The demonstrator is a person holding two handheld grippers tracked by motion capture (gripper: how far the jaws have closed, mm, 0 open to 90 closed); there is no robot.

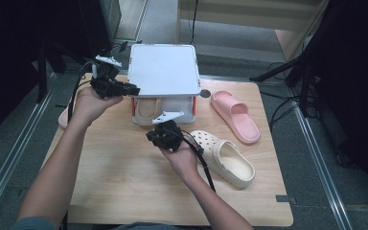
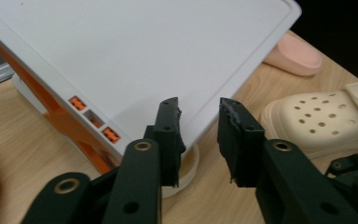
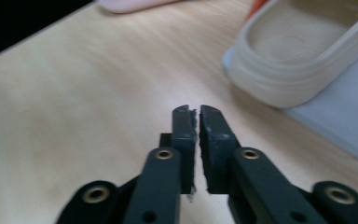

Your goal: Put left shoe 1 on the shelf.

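At the upper left of the high view, the left claw hangs beside the white box lid, jaws spread with nothing between them. At frame centre, the right claw hovers over the counter, jaws a sliver apart and empty, near the cream clog.

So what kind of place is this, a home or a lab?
Probably a lab or recording studio: a bare wooden table with staged shoes, metal floor rails, and black stands with loose cables around it.
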